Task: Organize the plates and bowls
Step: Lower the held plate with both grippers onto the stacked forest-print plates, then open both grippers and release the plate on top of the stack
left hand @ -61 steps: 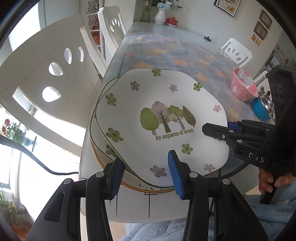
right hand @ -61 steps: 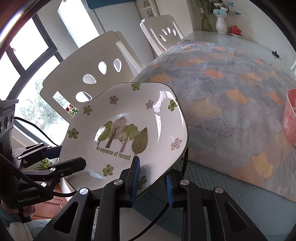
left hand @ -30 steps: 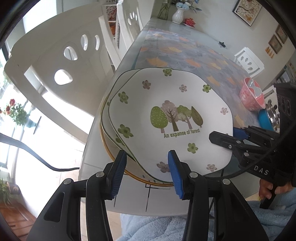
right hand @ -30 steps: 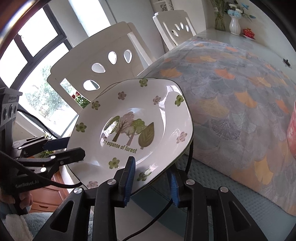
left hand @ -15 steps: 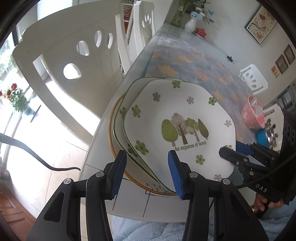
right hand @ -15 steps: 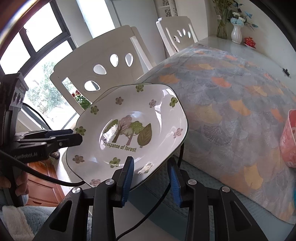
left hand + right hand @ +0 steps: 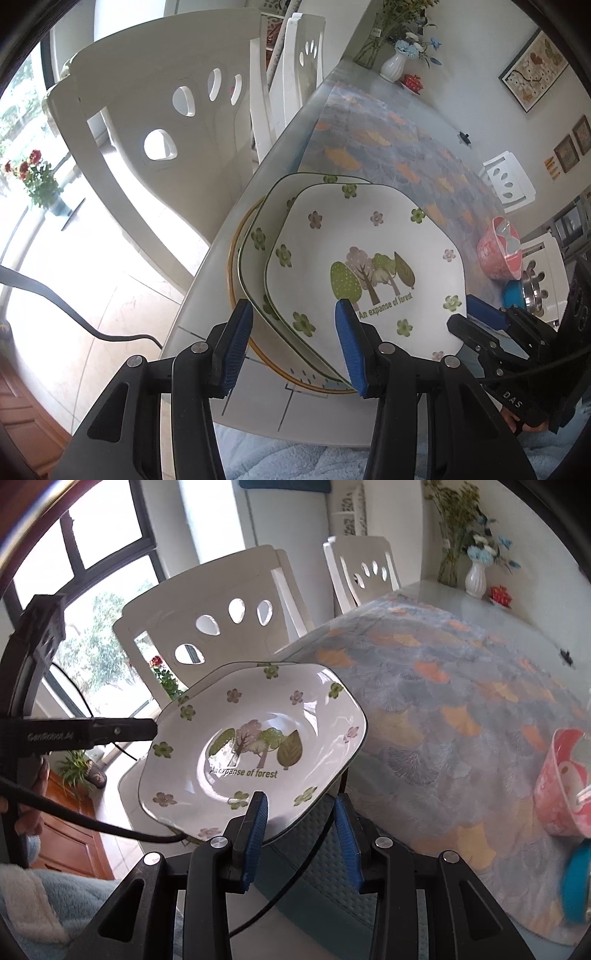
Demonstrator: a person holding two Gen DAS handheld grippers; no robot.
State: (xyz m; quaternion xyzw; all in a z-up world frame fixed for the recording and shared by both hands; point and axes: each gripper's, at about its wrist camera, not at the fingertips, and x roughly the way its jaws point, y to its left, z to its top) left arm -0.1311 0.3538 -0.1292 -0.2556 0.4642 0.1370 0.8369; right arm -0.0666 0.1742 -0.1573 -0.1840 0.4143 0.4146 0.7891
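**Forest plate let go onto the stack**

My right gripper (image 7: 299, 812) has eased its jaws from the tight pinch of two seconds ago. They now stand narrowly apart around the forest plate's (image 7: 369, 240) near rim. My left gripper (image 7: 291, 321) straddles the stack's edge, gripping nothing.

I judge this plate placed, slightly off-centre.

Count:
- three plates: the forest plate, a green-rimmed plate (image 7: 273, 206) and an orange-rimmed plate (image 7: 232, 266)
- two bowls: a pink bowl (image 7: 496, 254) and a blue bowl (image 7: 511, 295)

A glass-topped table (image 7: 207, 295) carries a leaf-patterned cloth (image 7: 461, 686). At its near corner sits a plate stack (image 7: 255, 354). Farther along stand a pink bowl (image 7: 498, 254), a blue bowl (image 7: 513, 295) and a white vase (image 7: 393, 66).
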